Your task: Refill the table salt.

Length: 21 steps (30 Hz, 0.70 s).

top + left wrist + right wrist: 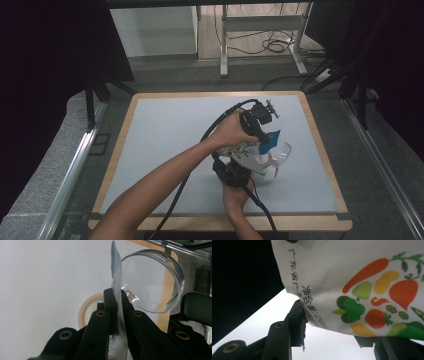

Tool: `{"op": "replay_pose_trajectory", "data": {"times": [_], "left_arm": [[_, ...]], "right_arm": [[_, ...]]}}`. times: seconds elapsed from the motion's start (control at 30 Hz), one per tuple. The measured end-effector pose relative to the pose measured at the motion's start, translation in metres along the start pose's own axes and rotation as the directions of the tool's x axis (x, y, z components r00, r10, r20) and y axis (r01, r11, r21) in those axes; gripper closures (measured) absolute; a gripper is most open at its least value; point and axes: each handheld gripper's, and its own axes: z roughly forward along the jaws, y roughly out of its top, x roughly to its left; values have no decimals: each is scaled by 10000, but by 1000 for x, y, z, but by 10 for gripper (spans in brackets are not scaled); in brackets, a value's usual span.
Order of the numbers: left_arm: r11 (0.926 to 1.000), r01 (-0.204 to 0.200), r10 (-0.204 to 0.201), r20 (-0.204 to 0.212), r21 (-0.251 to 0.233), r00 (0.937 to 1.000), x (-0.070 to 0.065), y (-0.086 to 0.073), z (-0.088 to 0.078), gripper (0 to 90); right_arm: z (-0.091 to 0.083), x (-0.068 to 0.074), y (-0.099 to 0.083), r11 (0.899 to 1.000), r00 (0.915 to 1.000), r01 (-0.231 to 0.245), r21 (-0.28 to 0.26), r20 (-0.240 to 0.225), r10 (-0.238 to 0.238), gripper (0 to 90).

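Printed vegetables and Chinese characters with "250" are seen on the white pouch [352,287], gripped near its bottom by the right tool [332,337]. Its blue top edge [115,267] is pinched shut in the left tool [117,300], apparently for pouring into the clear dish [175,267] on the worktop [165,140].

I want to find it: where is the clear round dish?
In the high view the clear round dish lies right of centre on the table, beside the bag.
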Motion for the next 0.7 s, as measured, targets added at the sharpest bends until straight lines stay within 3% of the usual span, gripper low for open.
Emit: {"op": "replay_pose_trajectory", "data": {"times": [0.7], "left_arm": [[10000, 2, -2, 60, -39, 10000, 1, -1, 1, 900]], "right_arm": [[0, 0, 0, 9999, 9999, 101, 3, 25, -101, 512]]}}
